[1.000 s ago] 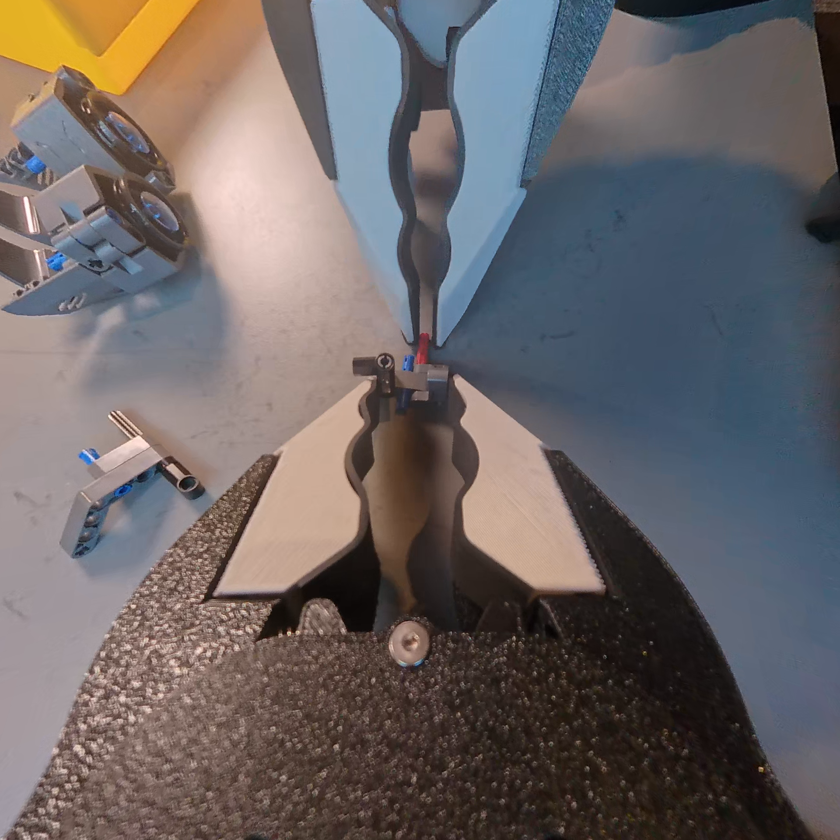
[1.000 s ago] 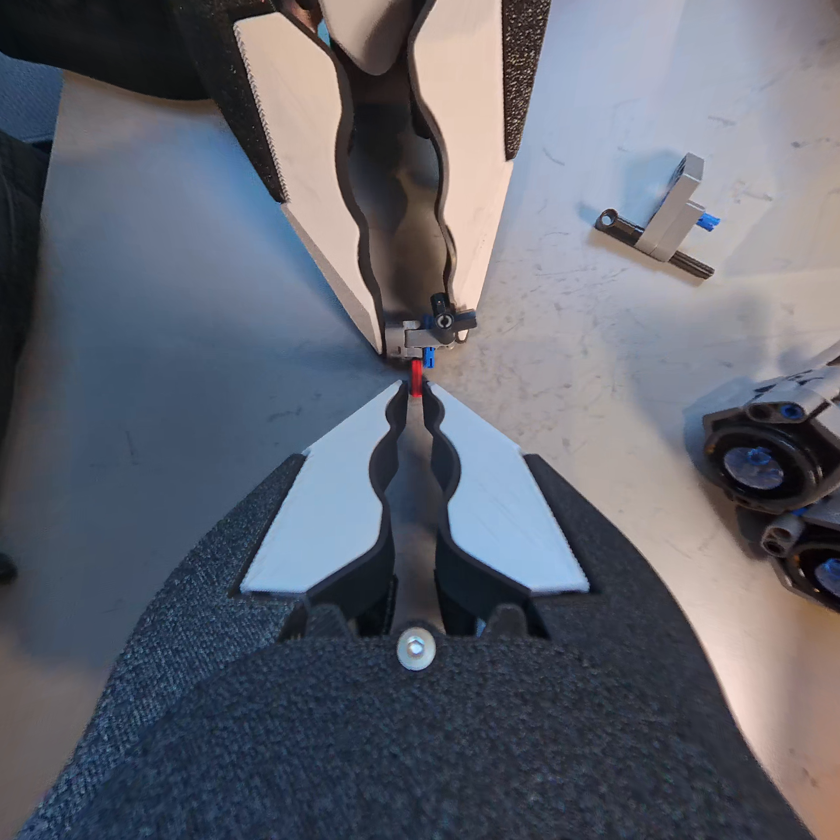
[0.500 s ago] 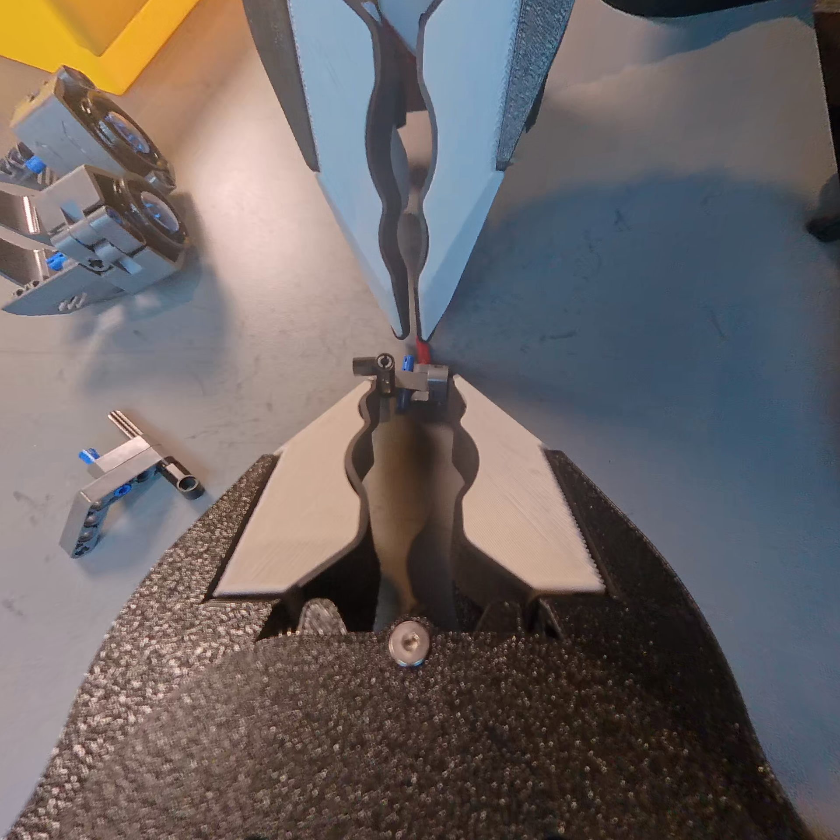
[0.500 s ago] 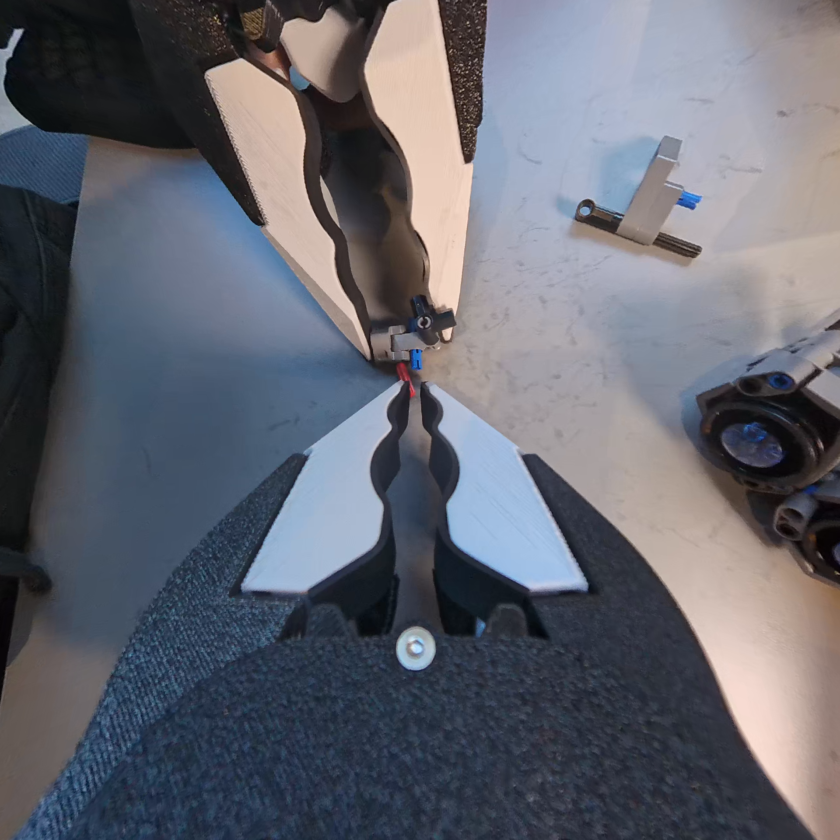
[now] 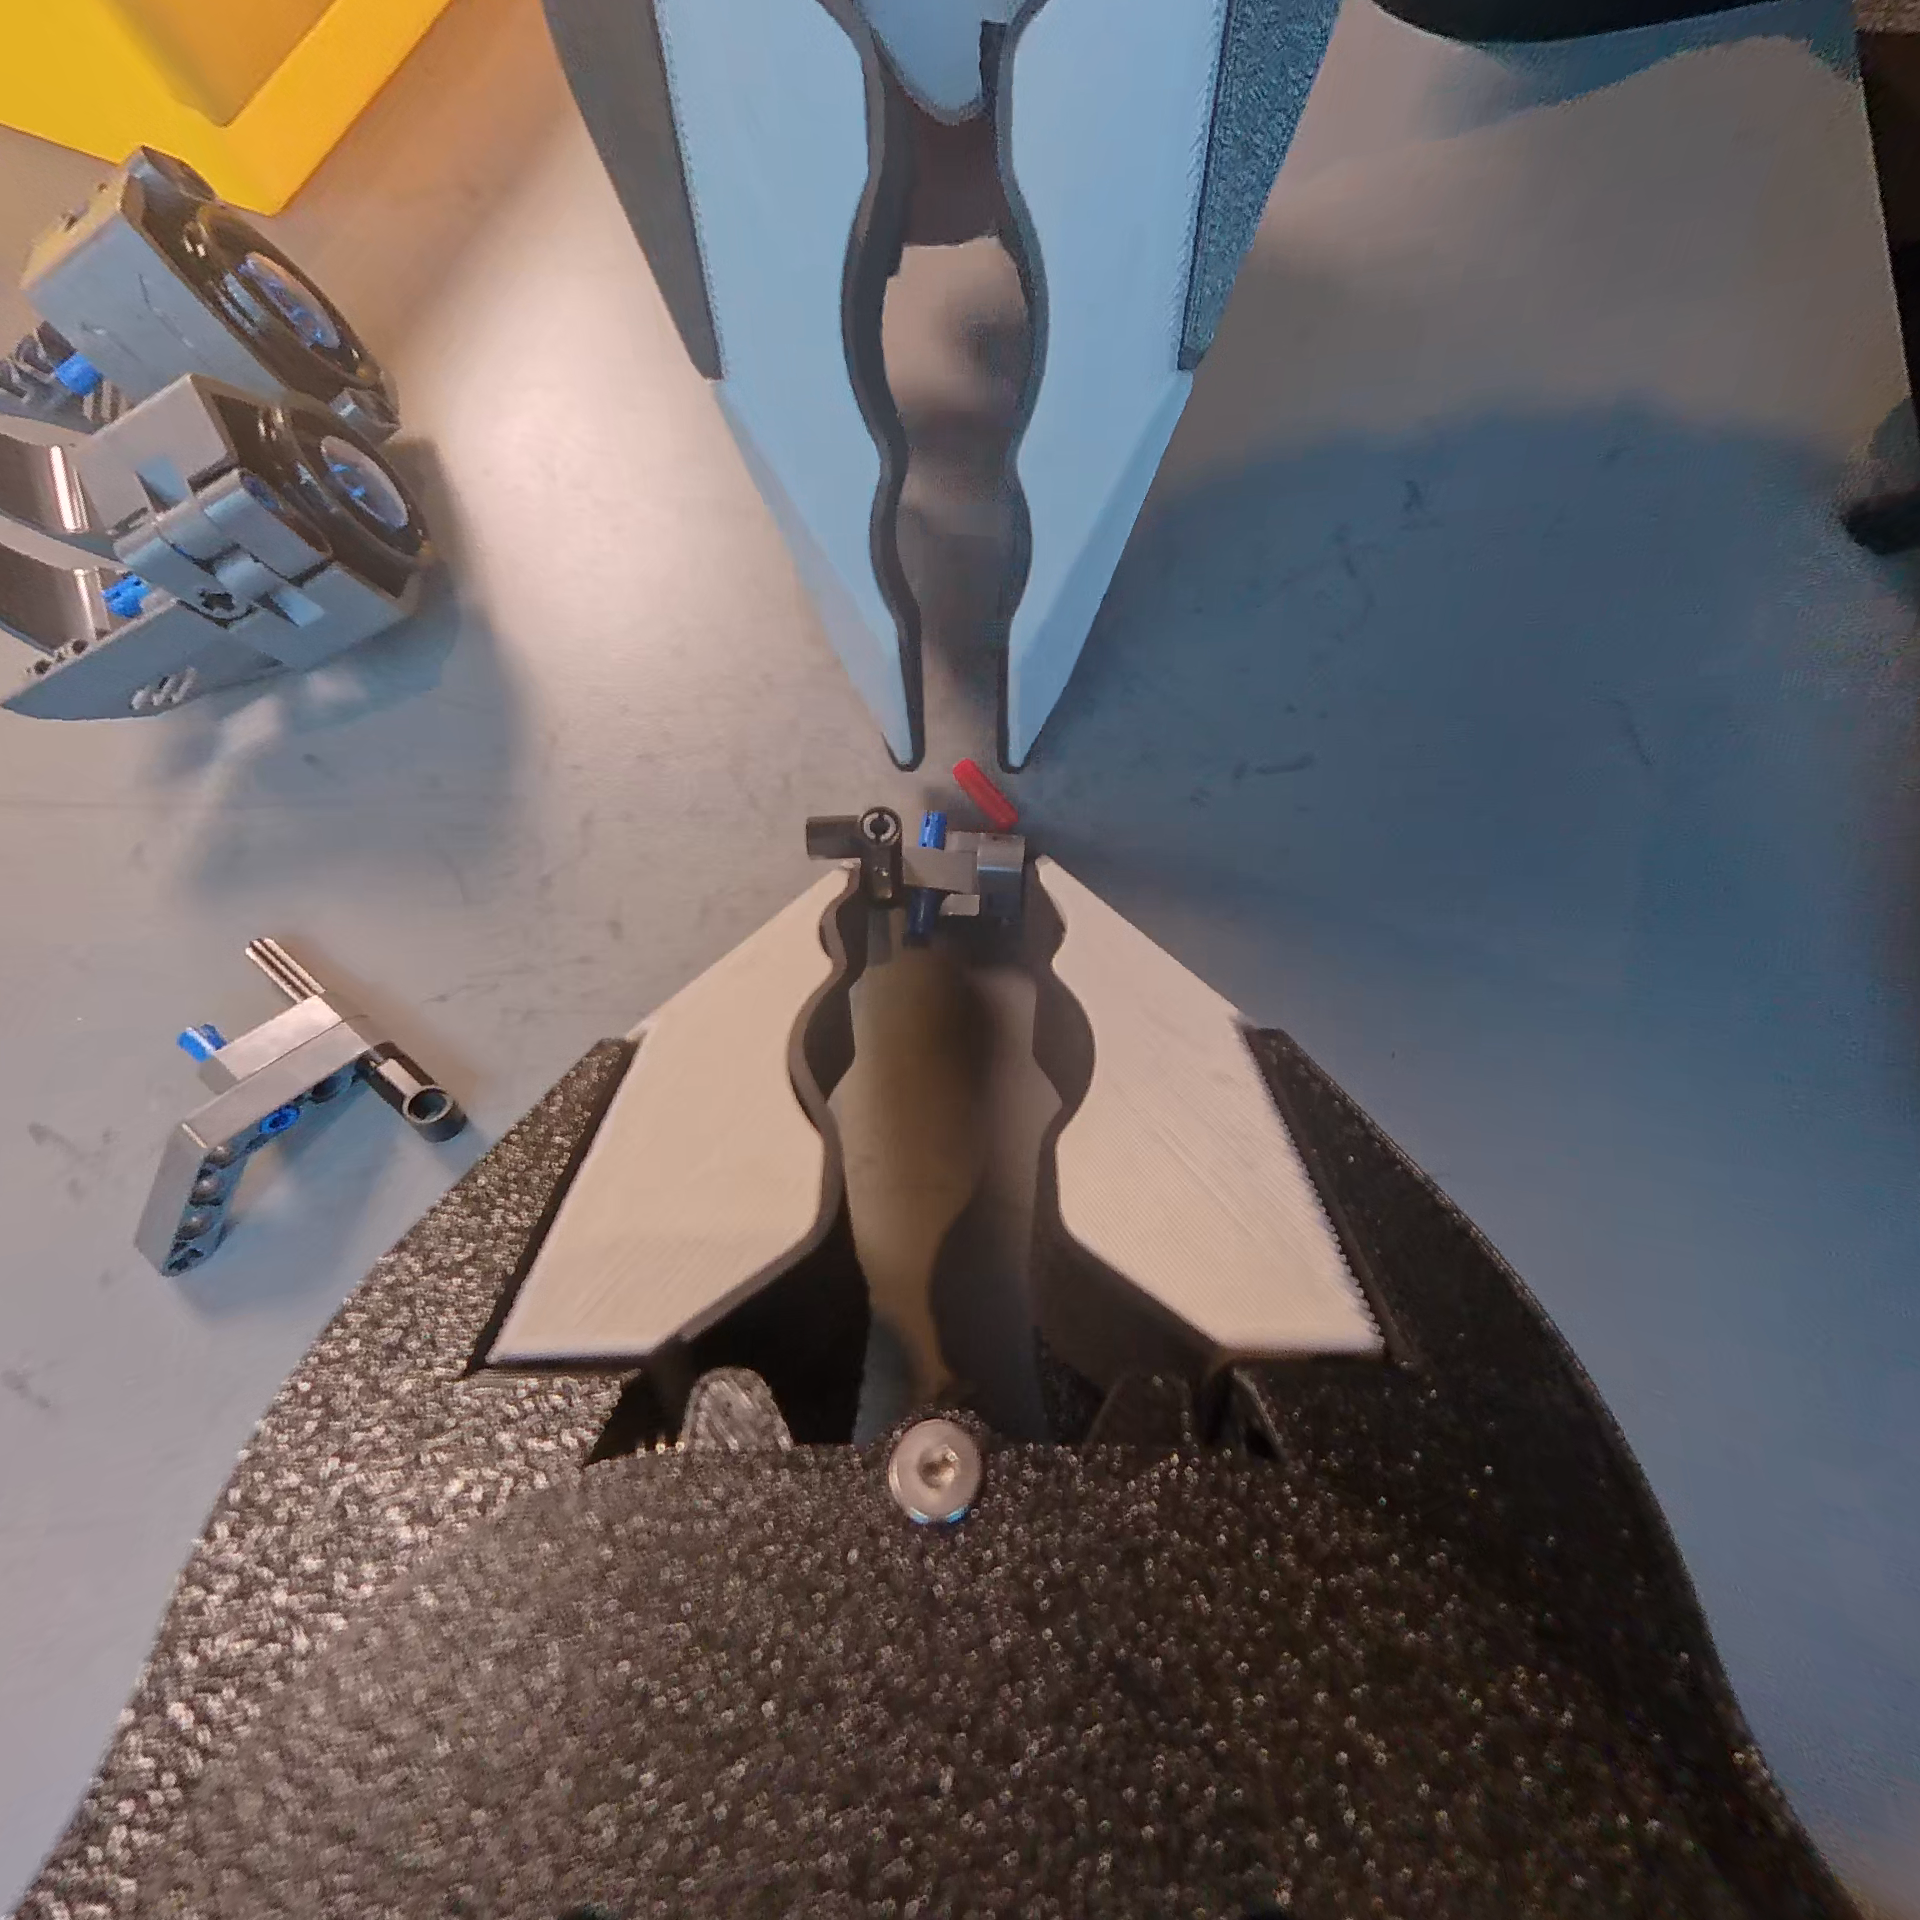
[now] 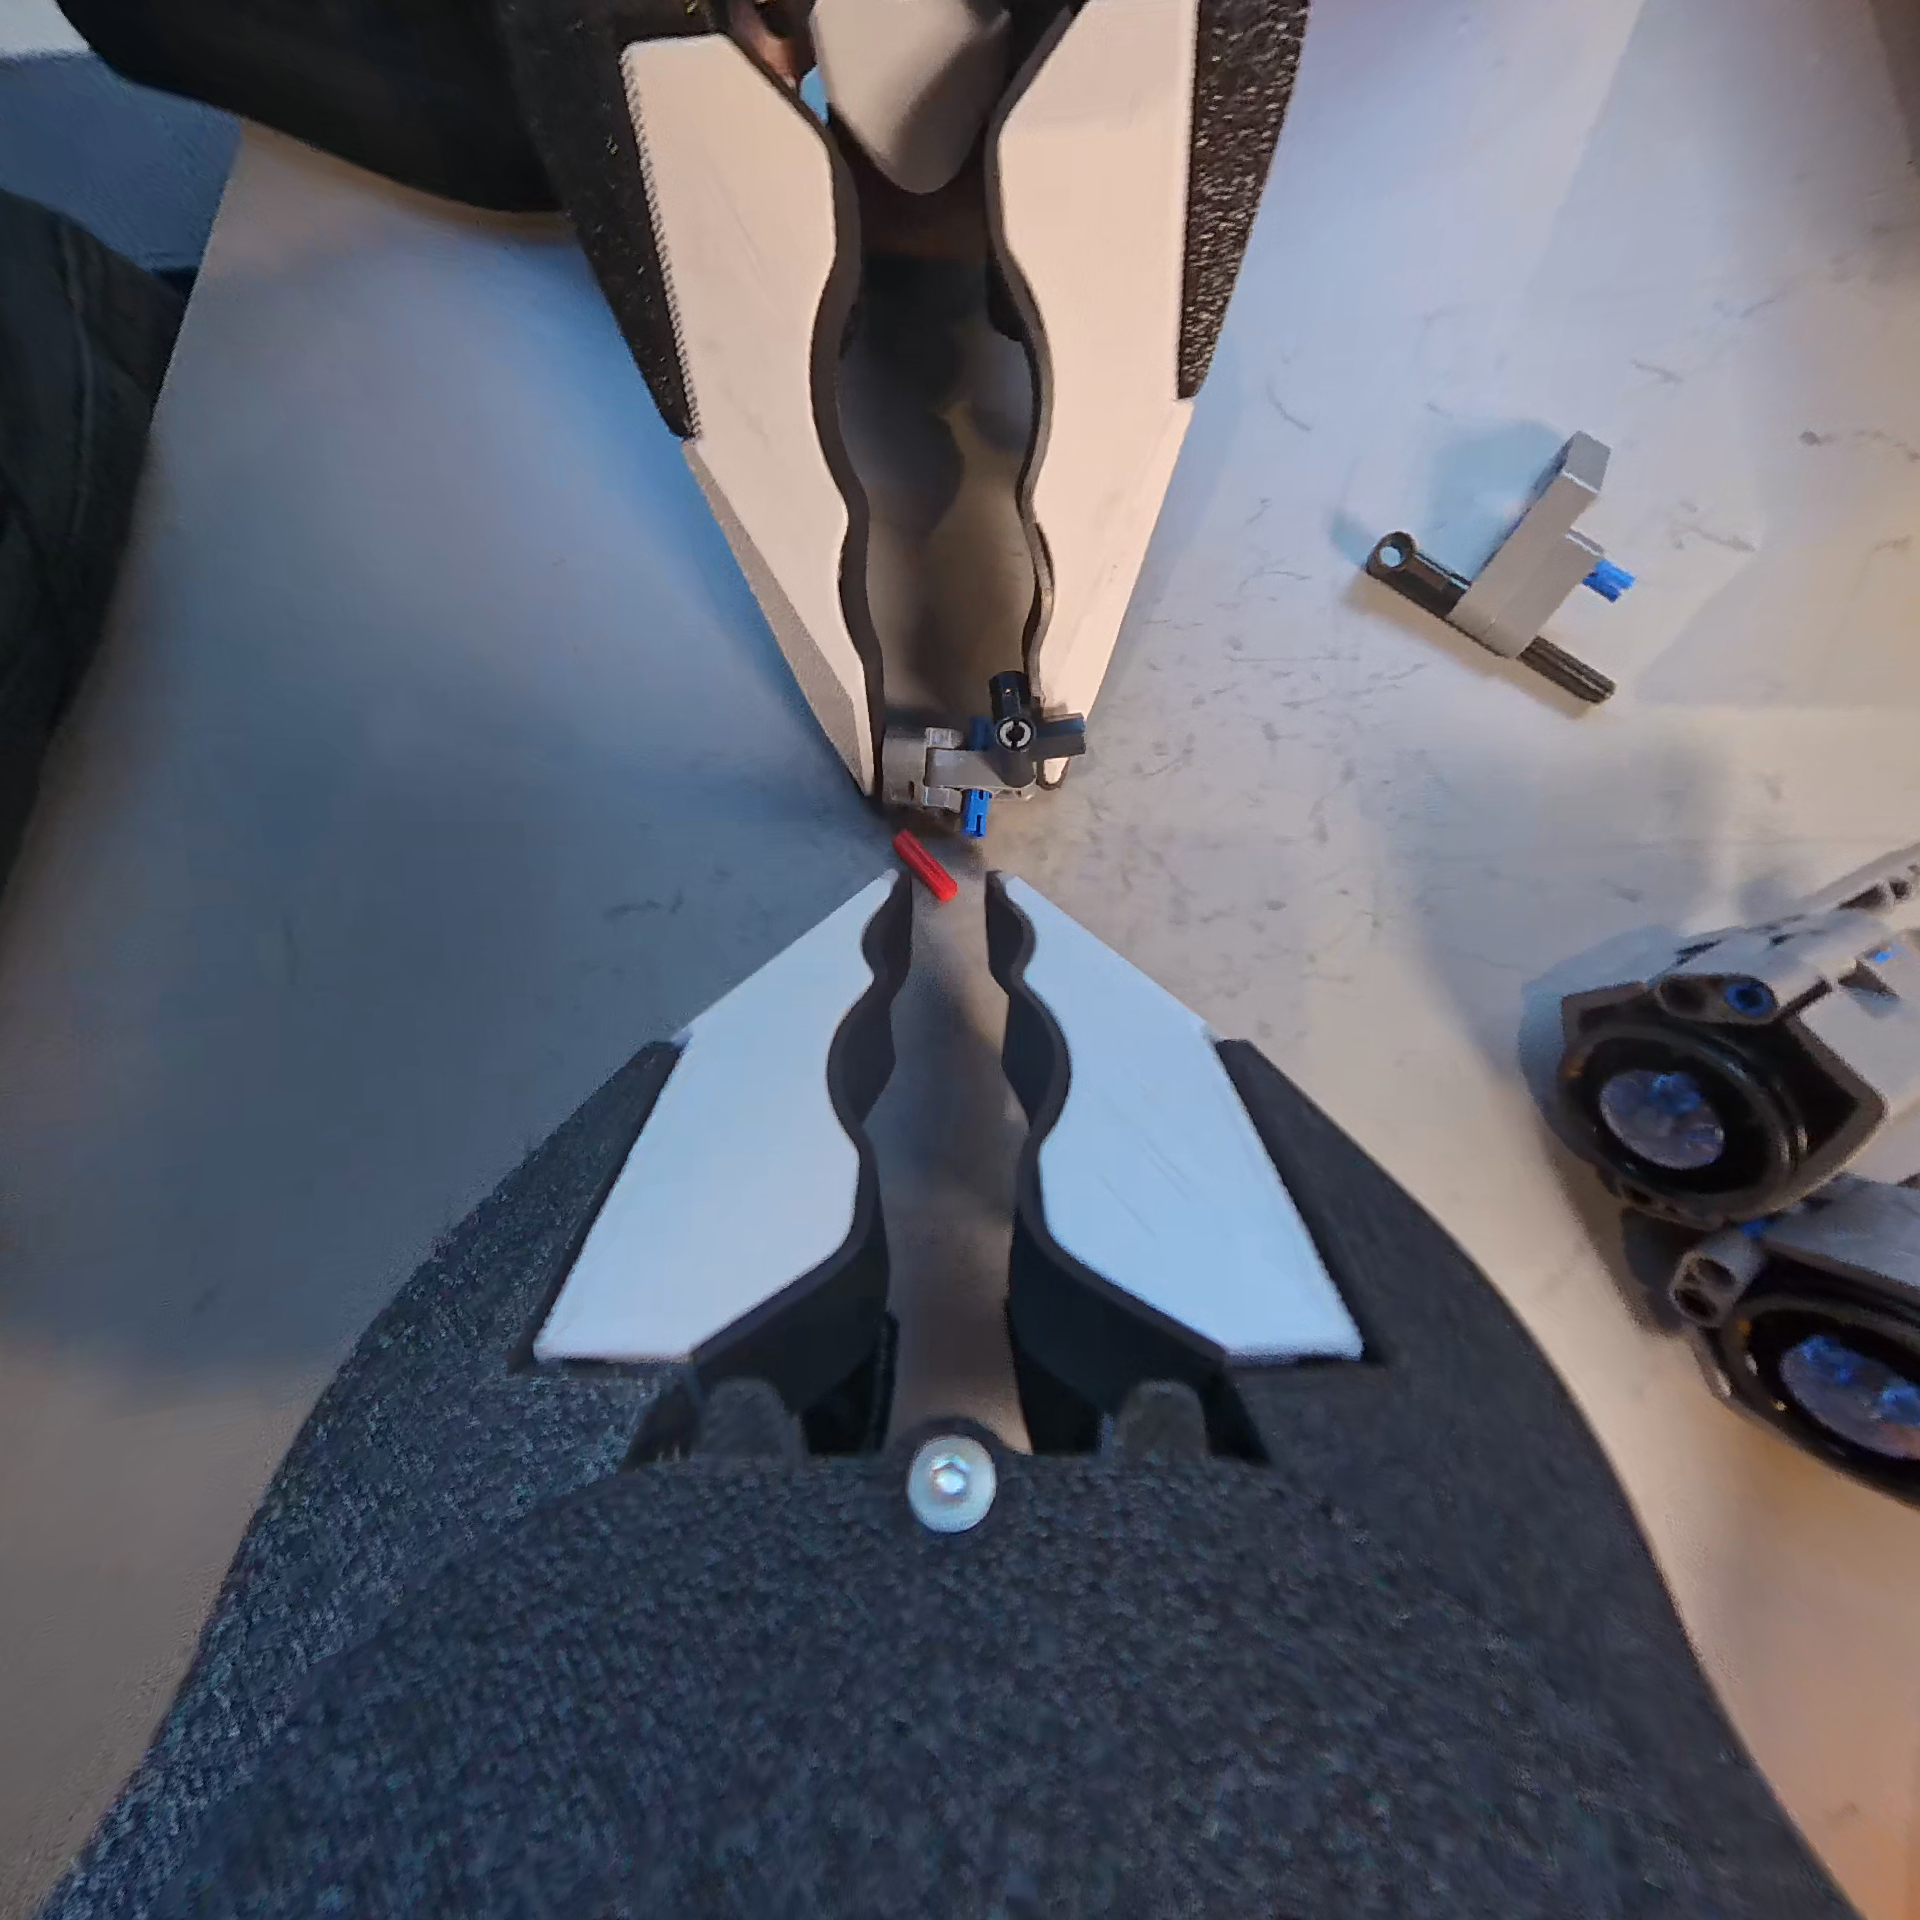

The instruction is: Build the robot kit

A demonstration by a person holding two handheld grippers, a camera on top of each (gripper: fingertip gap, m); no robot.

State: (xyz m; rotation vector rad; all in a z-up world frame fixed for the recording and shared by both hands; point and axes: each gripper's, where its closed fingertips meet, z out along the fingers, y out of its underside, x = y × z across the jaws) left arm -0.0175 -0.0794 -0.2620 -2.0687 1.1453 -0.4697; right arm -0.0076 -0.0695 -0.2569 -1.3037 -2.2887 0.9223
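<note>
My left gripper [image 5: 940, 878] is shut on a small grey and black brick assembly [image 5: 914, 857] with a blue pin, holding it at the fingertips just over the grey table [image 5: 1455, 935]. A short red pin [image 5: 983, 798] sticks out tilted from the assembly's grey end. My right gripper [image 6: 945, 883] faces it tip to tip, jaws a little apart and holding nothing. The red pin [image 6: 925, 864] lies just ahead of its left fingertip [image 6: 883, 904]. Whether the pin is seated in the assembly [image 6: 977, 753] I cannot tell.
A grey L-shaped piece with a black axle and blue pin [image 5: 270, 1101] lies on the table to my left. A larger grey build with two black round housings [image 5: 239, 468] sits beyond it, by a yellow bin [image 5: 208, 83]. A dark object [image 5: 1886, 488] is at the right edge. Both grippers' tips are close together, under 4 cm apart.
My right gripper was shut on the red pin; it has opened and let go. The pin now leans to one side. My left gripper has stayed still with the assembly.
</note>
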